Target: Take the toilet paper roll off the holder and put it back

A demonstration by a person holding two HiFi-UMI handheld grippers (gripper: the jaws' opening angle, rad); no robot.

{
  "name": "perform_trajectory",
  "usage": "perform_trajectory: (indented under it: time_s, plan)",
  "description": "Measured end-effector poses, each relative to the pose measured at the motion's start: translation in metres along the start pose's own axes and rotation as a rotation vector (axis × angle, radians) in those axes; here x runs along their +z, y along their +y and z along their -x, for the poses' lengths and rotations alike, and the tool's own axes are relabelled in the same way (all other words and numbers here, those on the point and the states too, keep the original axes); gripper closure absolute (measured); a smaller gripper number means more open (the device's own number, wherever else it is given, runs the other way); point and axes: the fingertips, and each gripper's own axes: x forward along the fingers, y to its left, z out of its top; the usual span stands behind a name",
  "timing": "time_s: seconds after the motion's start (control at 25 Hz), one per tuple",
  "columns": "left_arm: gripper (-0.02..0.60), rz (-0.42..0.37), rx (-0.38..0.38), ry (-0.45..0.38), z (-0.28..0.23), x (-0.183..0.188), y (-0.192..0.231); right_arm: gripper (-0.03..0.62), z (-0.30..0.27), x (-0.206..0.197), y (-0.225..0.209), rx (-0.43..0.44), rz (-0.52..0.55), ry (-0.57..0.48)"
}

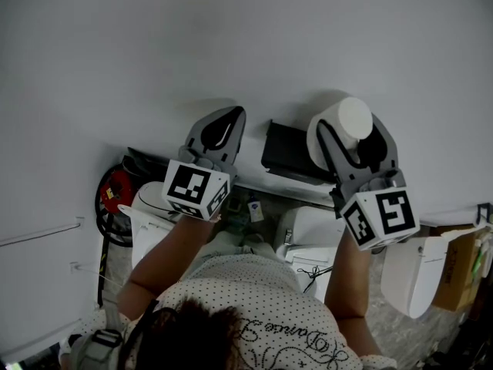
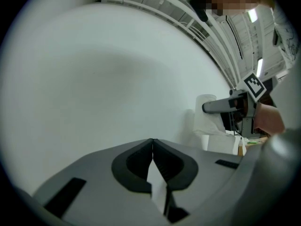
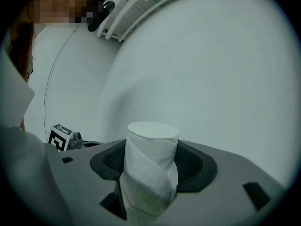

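The toilet paper roll (image 1: 354,116) is gripped by the jaws of the right gripper (image 1: 350,133), just right of the black holder (image 1: 286,151). The left gripper (image 1: 225,127) is closed on nothing, left of the holder.

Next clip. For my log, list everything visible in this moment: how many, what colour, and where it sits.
toilet paper roll: one, white, held up near the wall
holder: one, black, on the wall, just left of the roll
wall: one, plain grey, fills the upper head view
toilets: three, white, in a row on the floor below
red object: one, with black cable, beside the leftmost toilet; cannot tell what it is
cardboard box: one, brown, far right on the floor
left gripper: one, grey, jaws shut, empty
right gripper: one, grey, jaws closed on the roll
person: one, dotted top, both forearms raised
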Motion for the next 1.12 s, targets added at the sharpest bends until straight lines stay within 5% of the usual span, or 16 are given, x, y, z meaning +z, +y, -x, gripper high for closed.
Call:
perform_trajectory:
  time_s: [1.12]
  plan:
    - [0.577,0.008,0.018,0.013,0.0,-0.003,0.004,0.295,-0.025,-0.045,0.019,0.063,0.035,0.148]
